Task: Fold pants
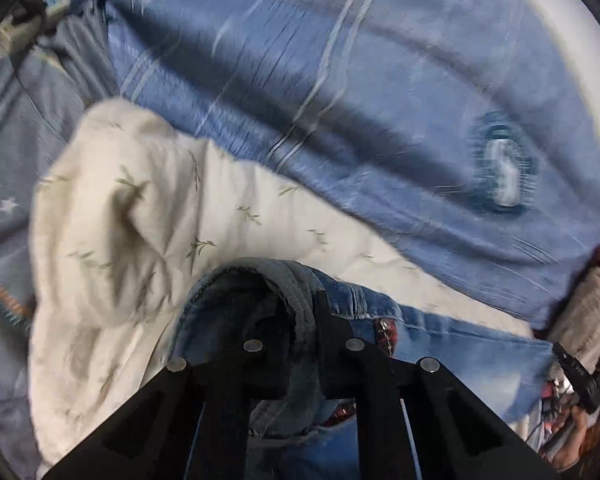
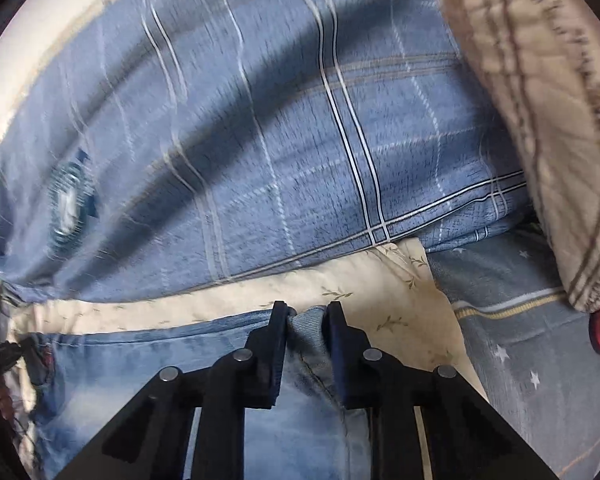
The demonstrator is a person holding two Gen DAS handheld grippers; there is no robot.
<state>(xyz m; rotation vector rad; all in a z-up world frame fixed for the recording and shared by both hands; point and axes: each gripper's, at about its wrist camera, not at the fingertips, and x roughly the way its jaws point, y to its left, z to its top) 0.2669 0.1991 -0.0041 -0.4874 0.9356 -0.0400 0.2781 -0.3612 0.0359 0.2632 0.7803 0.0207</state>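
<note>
Denim fills the near edge of both views: the jeans (image 1: 452,344) lie stretched across a cream leaf-print quilt (image 1: 140,208) on the bed, held at two points. On the left wrist view, the left gripper (image 1: 296,320) has its jaws drawn close on a thick rolled band of the jeans, which bulges up between the fingers; the fabric is pinched firmly there. From that grip the jeans run off to the right, where the other tool shows small at the far right edge. On the right wrist view, the right gripper (image 2: 307,312) is closed to a narrow gap on a bunched fold of the jeans (image 2: 172,352), with the denim spreading left and near from it. Beyond the quilt lies a blue plaid cover (image 2: 284,128), blurred, bearing a round badge (image 2: 70,202). A beige pillow (image 2: 540,112) sits far right, over a star-print sheet (image 2: 520,352).
</note>
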